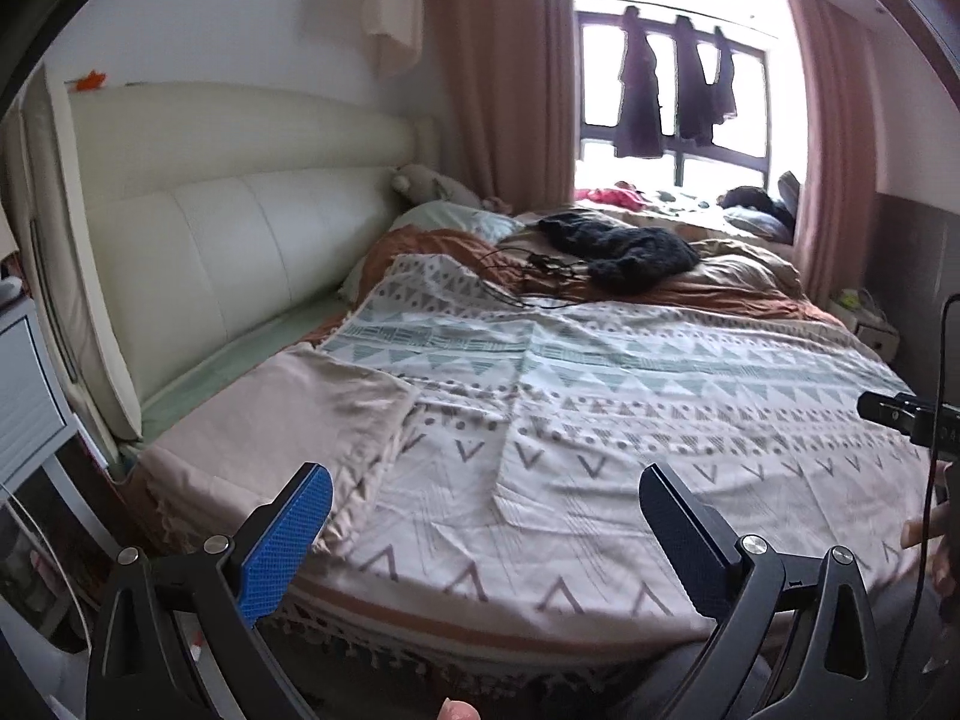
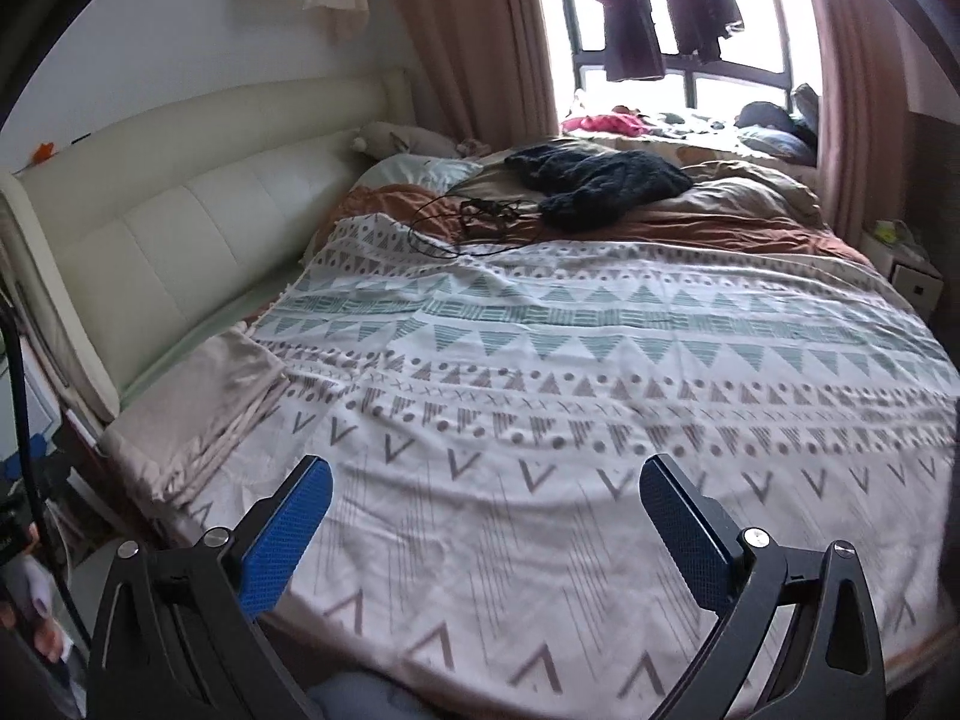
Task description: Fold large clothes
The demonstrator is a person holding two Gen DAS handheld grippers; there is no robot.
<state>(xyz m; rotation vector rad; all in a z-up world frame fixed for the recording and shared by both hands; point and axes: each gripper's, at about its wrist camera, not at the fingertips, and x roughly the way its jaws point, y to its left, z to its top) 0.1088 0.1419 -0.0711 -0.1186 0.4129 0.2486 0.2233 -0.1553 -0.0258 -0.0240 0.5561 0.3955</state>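
Looking over the bed [image 1: 198,372], the folded beige cloth [image 1: 282,420] sits at 10 o'clock from the left tool [image 1: 486,516], long axis running toward 1 o'clock. The right tool [image 2: 486,516] is farther off. Both tools are spread wide, gripping nothing, so left's nearer, I'd say.

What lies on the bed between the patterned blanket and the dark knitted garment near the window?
A tangle of thin black cables lies between the patterned blanket and the dark knitted garment, partly on the rust-orange sheet. Both wrist views show it.
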